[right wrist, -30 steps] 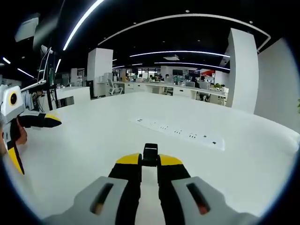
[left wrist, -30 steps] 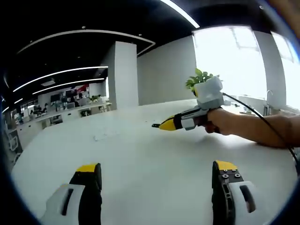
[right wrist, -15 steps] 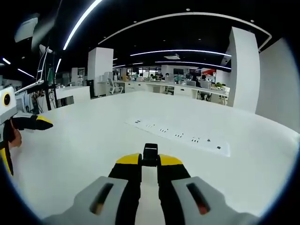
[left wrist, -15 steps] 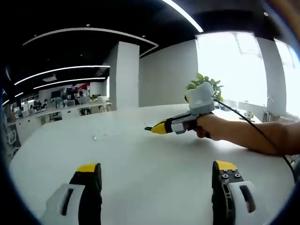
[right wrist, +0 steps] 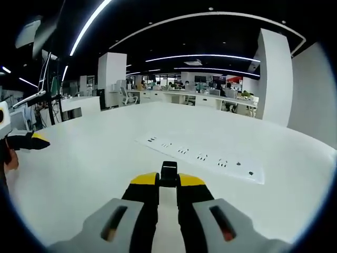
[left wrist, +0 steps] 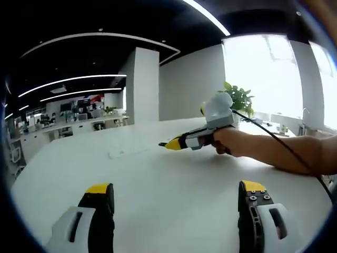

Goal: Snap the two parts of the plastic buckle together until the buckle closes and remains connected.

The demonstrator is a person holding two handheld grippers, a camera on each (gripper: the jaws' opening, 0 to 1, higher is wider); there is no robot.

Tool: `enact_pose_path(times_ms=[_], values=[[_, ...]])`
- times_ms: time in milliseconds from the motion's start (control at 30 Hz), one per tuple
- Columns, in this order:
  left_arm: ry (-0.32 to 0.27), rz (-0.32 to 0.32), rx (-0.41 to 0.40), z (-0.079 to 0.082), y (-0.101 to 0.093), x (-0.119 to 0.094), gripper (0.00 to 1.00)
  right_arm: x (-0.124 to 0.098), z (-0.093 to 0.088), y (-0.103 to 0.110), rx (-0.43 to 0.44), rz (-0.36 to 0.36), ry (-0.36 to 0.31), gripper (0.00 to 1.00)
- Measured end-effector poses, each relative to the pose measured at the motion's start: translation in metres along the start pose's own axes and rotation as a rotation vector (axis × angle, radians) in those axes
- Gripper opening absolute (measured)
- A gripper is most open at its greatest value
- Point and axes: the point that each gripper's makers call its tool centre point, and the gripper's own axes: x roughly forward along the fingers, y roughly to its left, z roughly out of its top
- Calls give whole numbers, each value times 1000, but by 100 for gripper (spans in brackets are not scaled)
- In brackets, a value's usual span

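In the right gripper view my right gripper (right wrist: 168,182) is shut on a small black buckle part (right wrist: 168,173), which sticks out past the yellow tips above the white table (right wrist: 79,174). The left gripper view has the same right gripper (left wrist: 167,144) coming in from the right, held by a hand (left wrist: 231,142), with a dark bit at its tip. My left gripper (left wrist: 176,191) stands open low over the table (left wrist: 158,179), with nothing between its widely spaced jaws. It also shows as yellow-tipped fingers (right wrist: 29,141) at the left edge of the right gripper view.
A flush row of power sockets (right wrist: 202,157) runs across the table ahead of the right gripper. A potted plant (left wrist: 241,98) stands behind the hand. A cable (left wrist: 284,153) trails along the person's forearm. Desks and pillars lie far beyond the table.
In the left gripper view the right gripper has shifted left and a little farther off. In the right gripper view the left gripper has slid toward the left edge. Jaw states are unchanged.
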Motion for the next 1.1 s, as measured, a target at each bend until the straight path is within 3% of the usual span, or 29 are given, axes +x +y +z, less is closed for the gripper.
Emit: enact_pose_path(times_ms=[1100], values=[[28,-10,28,-5,-5,4,100,7,-15,-1,-38,-2,67,11]])
